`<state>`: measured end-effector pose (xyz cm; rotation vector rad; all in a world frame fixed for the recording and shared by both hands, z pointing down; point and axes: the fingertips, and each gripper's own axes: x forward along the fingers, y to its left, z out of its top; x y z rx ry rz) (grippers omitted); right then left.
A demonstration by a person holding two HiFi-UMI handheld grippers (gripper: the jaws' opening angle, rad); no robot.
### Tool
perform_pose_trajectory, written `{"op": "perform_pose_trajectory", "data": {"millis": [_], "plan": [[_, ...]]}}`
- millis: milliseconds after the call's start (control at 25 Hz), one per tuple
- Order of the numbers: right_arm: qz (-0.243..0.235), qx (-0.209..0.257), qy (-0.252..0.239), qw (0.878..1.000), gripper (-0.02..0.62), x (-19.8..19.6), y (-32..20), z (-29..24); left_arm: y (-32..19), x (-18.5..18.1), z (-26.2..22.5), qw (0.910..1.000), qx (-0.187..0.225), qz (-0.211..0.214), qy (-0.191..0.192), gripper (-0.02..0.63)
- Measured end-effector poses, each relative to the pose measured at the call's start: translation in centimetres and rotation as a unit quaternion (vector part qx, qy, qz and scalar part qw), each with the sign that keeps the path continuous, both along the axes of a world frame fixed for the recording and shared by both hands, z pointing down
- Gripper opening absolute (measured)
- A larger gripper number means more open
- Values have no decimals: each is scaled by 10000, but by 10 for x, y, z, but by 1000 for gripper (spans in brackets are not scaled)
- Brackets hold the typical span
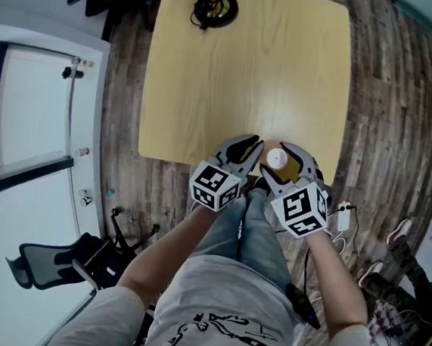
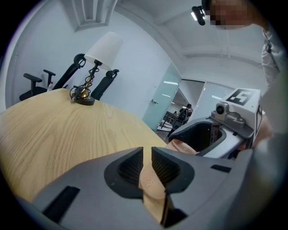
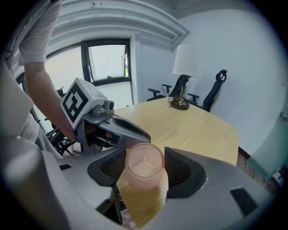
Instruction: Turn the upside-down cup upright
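A frosted pink cup (image 3: 144,173) stands at the near edge of the wooden table (image 1: 240,79), also seen as the cup (image 1: 276,159) in the head view. My right gripper (image 3: 145,168) has its wide jaws on the cup's two sides, pads against it. The end facing up shows a ring and a disc with a small dot; I cannot tell whether it is mouth or base. My left gripper (image 2: 147,155) sits just left of the cup, jaws drawn to a narrow slit with nothing held. From the left gripper view the cup (image 2: 182,146) shows inside the right gripper's jaws.
A table lamp (image 1: 214,8) with a white shade stands at the far edge of the table. Black office chairs (image 3: 211,92) stand behind it. The person's legs are under the near edge, and a chair (image 1: 48,262) and cables lie on the floor alongside.
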<state>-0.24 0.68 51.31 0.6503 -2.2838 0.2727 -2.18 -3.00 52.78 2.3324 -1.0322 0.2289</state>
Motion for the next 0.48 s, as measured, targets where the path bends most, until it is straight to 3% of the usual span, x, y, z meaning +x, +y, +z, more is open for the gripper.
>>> {"op": "perform_pose_trajectory", "data": {"millis": [480], "plan": [[-62, 145, 103, 9998, 279, -1, -1, 6, -1, -1, 6, 10000, -31, 22, -86, 58]]}}
